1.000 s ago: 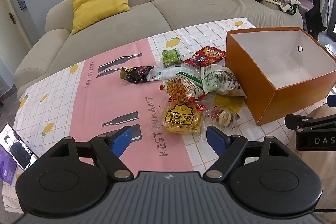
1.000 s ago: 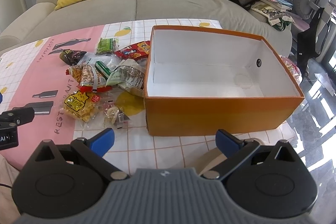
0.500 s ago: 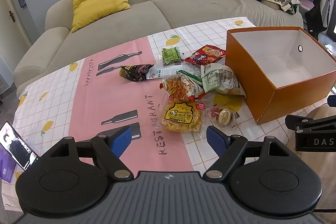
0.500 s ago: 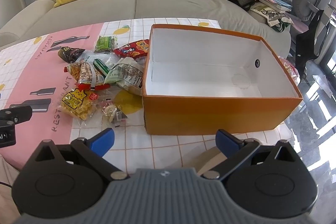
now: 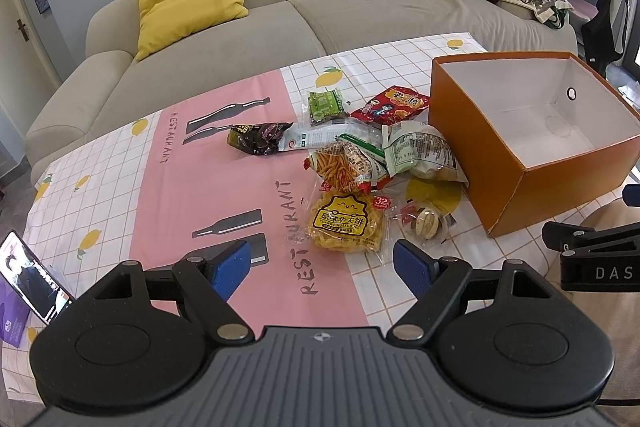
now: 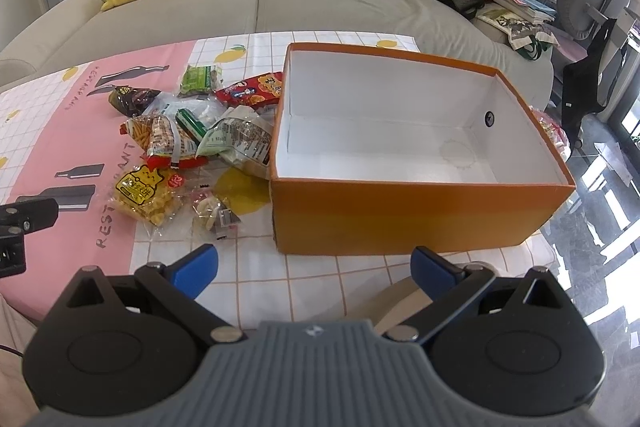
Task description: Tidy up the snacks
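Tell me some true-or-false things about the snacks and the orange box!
1. The orange box has snacks inside. False: it is empty.
2. The yellow snack bag lies nearest the left gripper. True.
3. The right gripper is holding a snack. False: its fingers are open with nothing between them.
4. The red snack bag lies on the table beside the box. True.
5. The green packet sits on the sofa. False: it lies on the tablecloth.
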Demonstrator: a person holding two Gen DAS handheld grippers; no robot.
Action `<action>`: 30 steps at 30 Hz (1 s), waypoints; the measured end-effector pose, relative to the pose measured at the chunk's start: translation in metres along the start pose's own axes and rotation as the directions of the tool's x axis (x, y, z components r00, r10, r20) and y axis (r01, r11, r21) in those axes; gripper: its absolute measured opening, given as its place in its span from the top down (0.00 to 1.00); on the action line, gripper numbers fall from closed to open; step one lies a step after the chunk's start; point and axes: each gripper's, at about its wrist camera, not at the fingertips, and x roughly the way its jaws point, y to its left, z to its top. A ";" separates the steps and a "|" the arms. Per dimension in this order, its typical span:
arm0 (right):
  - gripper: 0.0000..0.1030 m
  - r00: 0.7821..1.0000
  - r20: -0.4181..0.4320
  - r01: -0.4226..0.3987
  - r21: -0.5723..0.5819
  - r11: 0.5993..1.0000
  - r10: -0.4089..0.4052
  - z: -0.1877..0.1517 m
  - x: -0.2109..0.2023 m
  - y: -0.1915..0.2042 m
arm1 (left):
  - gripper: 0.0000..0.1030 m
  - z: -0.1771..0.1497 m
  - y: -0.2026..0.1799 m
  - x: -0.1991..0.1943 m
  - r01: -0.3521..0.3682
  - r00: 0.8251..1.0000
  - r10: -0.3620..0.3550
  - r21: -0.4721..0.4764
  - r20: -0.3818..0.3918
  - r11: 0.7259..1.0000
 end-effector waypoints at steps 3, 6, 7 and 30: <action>0.03 1.000 0.003 0.005 0.001 1.000 -0.005 0.000 0.000 0.000 | 0.08 0.000 0.000 0.000 0.000 1.000 0.000 0.001 0.000 1.000; 0.03 1.000 0.002 0.006 0.001 1.000 -0.006 0.000 0.000 0.000 | 0.08 0.000 -0.001 0.000 0.001 1.000 -0.001 0.000 -0.002 1.000; 0.03 1.000 0.001 0.007 0.001 1.000 -0.007 0.000 0.000 0.001 | 0.08 -0.001 -0.001 -0.001 0.002 1.000 -0.002 0.000 -0.002 1.000; 0.21 0.994 0.071 -0.077 -0.103 0.992 0.084 0.000 -0.003 0.016 | 0.26 -0.002 0.028 0.011 0.156 0.986 -0.159 -0.082 -0.040 0.984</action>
